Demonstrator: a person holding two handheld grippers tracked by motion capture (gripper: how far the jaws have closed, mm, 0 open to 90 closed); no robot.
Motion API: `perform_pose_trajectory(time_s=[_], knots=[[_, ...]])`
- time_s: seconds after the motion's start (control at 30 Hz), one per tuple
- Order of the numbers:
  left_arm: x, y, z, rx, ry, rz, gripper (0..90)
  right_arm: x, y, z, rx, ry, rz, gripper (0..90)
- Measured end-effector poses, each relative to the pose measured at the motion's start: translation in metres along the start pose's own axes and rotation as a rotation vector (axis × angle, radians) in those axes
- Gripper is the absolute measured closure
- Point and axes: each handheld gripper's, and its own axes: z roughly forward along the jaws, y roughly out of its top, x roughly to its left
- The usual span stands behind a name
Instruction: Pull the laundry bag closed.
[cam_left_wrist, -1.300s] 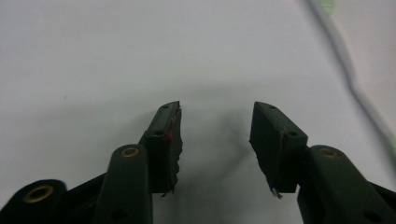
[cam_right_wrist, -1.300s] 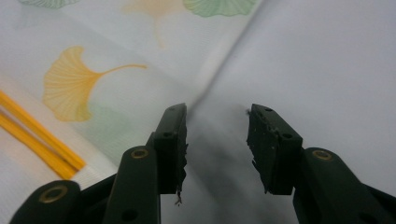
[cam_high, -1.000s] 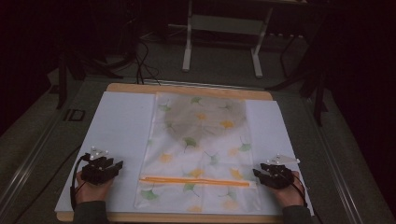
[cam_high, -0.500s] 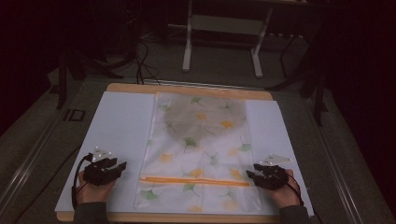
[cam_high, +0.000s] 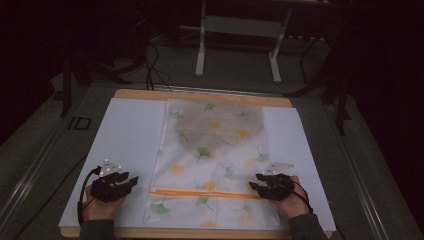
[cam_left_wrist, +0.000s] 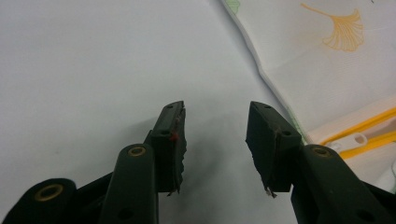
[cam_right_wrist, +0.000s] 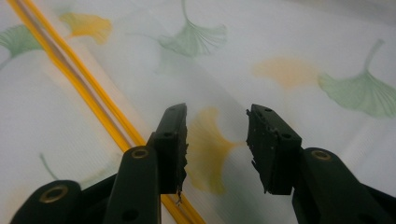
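Left gripper view has the left gripper (cam_left_wrist: 215, 140) with its two black jaws set well apart, nothing between them, hovering over the bare white sheet (cam_left_wrist: 93, 70). Just to the side of one jaw runs the wavy edge of a pale printed cloth (cam_left_wrist: 336, 84), with a yellow ginkgo leaf on it and two yellow stripes (cam_left_wrist: 369, 130) crossing near the jaw.

Right gripper view has the right gripper (cam_right_wrist: 217, 140) equally spread, gripping nothing, poised above the cloth (cam_right_wrist: 289, 51) itself. A yellow leaf motif lies in the gap between the jaws, green leaves lie beyond, and the yellow stripes (cam_right_wrist: 88, 93) run diagonally past one jaw. Whether the jaw tips touch the fabric cannot be told.

From the high view, the left gripper (cam_high: 114, 184) sits near the table's near left corner, on the white sheet (cam_high: 125, 135) just beside the cloth's left edge, held by a hand (cam_high: 97, 207) coming in from the near edge. The right gripper (cam_high: 270, 184) is over the cloth's right side, near the right end of the orange-yellow stripes (cam_high: 200, 193), held by the other hand (cam_high: 295, 200).

The cloth (cam_high: 215, 150) lies flat in the middle of the table (cam_high: 200, 95), its long axis running from the near edge to the far edge; the stripes cross it parallel to the near edge. A greyish patch darkens its far half. A wooden board edge shows along the far side of the white sheet.
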Motion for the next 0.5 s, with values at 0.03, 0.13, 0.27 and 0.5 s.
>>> perform_pose_trajectory(time_s=[0.03,0.13,0.27,0.5], knots=[[0.0,0.0,-0.001,-0.005,-0.003,-0.003,57.1,0.002,0.004,0.002,-0.003,0.009,-0.013,57.7],[0.0,0.0,-0.001,-0.006,-0.006,-0.002,57.1,0.004,0.008,0.004,0.001,0.018,-0.021,57.9],[0.0,0.0,-0.002,-0.006,-0.015,-0.002,57.1,0.009,0.015,0.008,0.006,0.034,-0.05,58.0],[0.001,-0.001,-0.002,0.016,-0.046,0.012,59.2,0.02,0.026,0.018,0.019,0.066,-0.094,57.8]])
